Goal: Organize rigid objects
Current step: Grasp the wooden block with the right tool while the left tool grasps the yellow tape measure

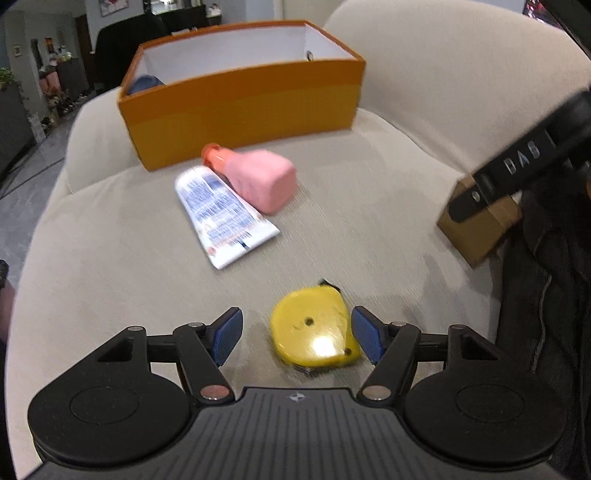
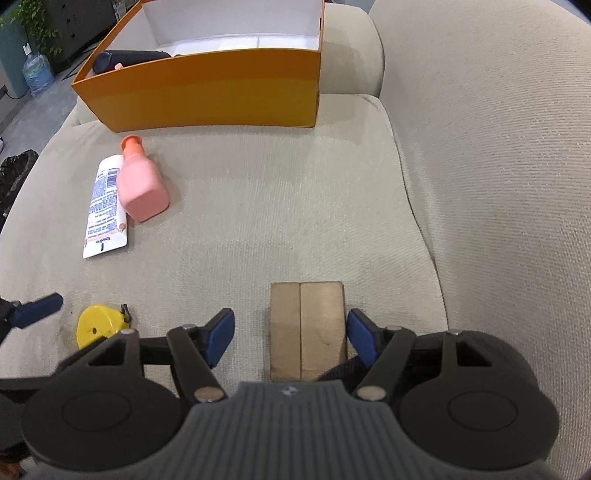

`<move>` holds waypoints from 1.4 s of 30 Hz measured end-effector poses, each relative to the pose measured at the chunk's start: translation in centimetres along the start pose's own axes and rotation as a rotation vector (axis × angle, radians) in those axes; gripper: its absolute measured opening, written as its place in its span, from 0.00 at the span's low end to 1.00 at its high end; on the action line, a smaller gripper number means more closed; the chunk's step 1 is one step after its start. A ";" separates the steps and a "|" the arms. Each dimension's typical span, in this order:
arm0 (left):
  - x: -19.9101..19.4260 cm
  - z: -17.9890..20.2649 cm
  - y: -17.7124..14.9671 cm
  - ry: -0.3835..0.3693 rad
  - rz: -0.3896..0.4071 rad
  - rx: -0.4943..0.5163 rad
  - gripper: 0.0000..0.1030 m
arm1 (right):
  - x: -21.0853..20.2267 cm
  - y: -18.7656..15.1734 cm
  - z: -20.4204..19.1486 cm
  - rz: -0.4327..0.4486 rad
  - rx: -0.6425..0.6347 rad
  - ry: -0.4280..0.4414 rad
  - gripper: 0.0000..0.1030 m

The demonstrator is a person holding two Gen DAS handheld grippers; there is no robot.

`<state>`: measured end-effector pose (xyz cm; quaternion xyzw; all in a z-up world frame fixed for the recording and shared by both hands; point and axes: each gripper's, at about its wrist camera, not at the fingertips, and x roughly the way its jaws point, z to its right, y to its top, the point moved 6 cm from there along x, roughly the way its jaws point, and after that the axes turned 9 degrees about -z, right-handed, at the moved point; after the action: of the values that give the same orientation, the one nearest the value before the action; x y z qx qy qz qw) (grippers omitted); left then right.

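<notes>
The right tool (image 2: 291, 338) straddles a cardboard box (image 2: 308, 328), jaws apart, on the couch (image 2: 295, 206).

I see a beige sofa (image 2: 461, 166) beneath everything, a water jug (image 2: 37, 74) on the floor beyond it, and perhaps a leafy plant (image 2: 35, 22).

left wrist: low over sofa cushion (image 1: 129, 229), facing orange box (image 1: 243, 107).
right wrist: same, further right.
shared: box, cushion.
</notes>
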<state>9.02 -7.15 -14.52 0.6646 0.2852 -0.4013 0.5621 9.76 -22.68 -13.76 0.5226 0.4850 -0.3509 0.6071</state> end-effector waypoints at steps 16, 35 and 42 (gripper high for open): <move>0.3 -3.5 -0.7 0.048 -0.027 -0.076 0.57 | 1.2 1.4 -1.9 -0.042 -0.041 0.102 0.44; 1.5 -6.5 0.3 0.093 -0.020 -0.119 0.55 | 3.6 3.9 -8.0 -0.100 -0.157 0.309 0.44; 0.8 -6.5 0.3 0.083 -0.025 -0.105 0.55 | 3.9 3.8 -8.5 -0.094 -0.168 0.291 0.44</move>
<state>11.05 -0.94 -14.79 0.6467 0.3373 -0.3646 0.5789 12.52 -13.33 -16.27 0.4922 0.6192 -0.2577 0.5548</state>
